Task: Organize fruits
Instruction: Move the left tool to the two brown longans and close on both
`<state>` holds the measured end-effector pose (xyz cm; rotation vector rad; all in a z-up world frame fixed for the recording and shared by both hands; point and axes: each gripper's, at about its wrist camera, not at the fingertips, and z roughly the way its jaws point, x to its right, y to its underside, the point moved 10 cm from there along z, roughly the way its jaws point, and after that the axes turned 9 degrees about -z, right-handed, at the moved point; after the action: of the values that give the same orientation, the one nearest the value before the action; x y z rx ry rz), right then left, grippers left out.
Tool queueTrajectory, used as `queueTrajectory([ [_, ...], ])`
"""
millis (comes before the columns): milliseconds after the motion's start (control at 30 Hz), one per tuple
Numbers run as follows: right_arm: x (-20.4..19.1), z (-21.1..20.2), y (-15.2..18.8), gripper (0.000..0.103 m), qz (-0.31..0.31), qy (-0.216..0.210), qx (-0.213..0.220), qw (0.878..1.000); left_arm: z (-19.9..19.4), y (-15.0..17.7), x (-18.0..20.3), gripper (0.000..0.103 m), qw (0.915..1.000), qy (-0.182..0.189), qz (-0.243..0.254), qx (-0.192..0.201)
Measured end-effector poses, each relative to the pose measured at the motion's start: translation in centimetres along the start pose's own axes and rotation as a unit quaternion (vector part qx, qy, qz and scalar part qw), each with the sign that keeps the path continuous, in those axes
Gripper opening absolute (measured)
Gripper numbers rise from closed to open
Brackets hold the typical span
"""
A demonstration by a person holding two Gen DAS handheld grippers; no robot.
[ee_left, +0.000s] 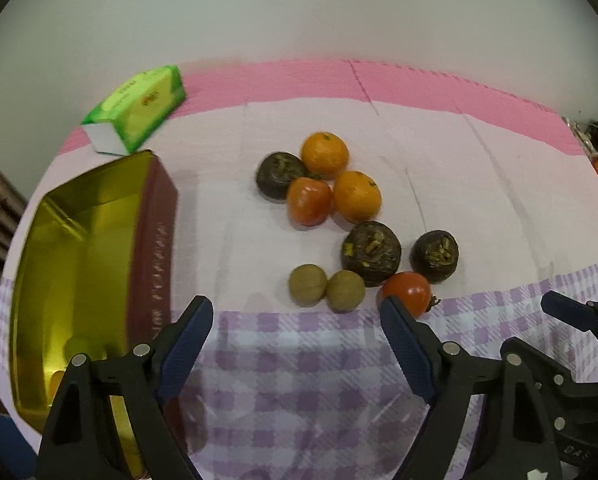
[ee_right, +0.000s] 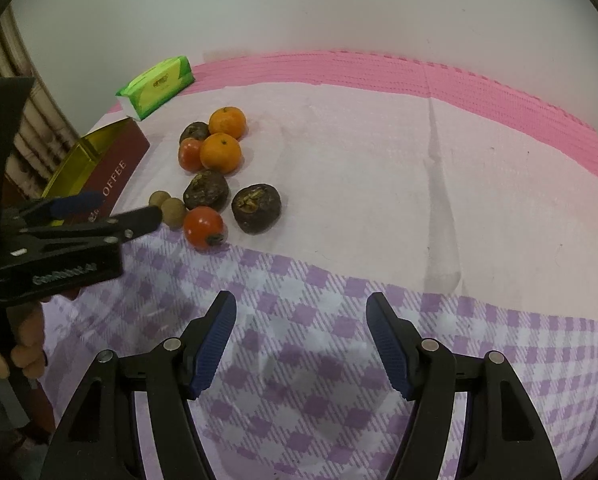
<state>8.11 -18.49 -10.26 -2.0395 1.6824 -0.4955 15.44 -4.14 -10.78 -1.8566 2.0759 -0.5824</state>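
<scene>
Loose fruit lies in a cluster on the pale cloth: two mandarins [ee_left: 325, 153] [ee_left: 357, 196], two tomatoes [ee_left: 309, 201] [ee_left: 407, 292], three dark wrinkled fruits [ee_left: 371, 252] and two small brown longans [ee_left: 307, 290]. To their left stands an open tin [ee_left: 79, 260], gold inside and dark red outside. My left gripper [ee_left: 297, 306] hangs open and empty just in front of the longans, its right fingertip beside the near tomato. My right gripper [ee_right: 302, 300] is open over the checked cloth, well short of the near tomato [ee_right: 203, 227], with nothing between its fingers.
A green tissue pack [ee_left: 139, 112] lies behind the tin near the wall. A pink mat [ee_left: 419, 80] edges the back of the table. A purple checked cloth [ee_right: 339, 360] covers the front. A person's hand [ee_right: 23, 344] holds the left gripper [ee_right: 125, 207].
</scene>
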Motion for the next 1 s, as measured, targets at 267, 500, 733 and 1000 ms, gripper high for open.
queueTrajectory([
  [267,0.5,0.6,0.1,0.068,0.005,-0.002,-0.005,1.0,2.0,-0.1,0.6,0.073,0.9997,0.014,-0.003,-0.021],
  [500,0.8,0.8,0.1,0.068,0.008,-0.001,-0.008,1.0,3.1,0.0,1.2,0.06,0.9987,0.036,-0.01,-0.035],
  [733,0.8,0.9,0.2,0.068,0.007,-0.001,-0.008,1.0,3.5,0.1,1.2,0.048,0.9985,0.038,-0.009,-0.038],
  [1000,0.8,0.9,0.1,0.068,0.008,-0.002,-0.008,1.0,3.0,0.6,1.3,0.043,0.9981,0.047,-0.015,-0.037],
])
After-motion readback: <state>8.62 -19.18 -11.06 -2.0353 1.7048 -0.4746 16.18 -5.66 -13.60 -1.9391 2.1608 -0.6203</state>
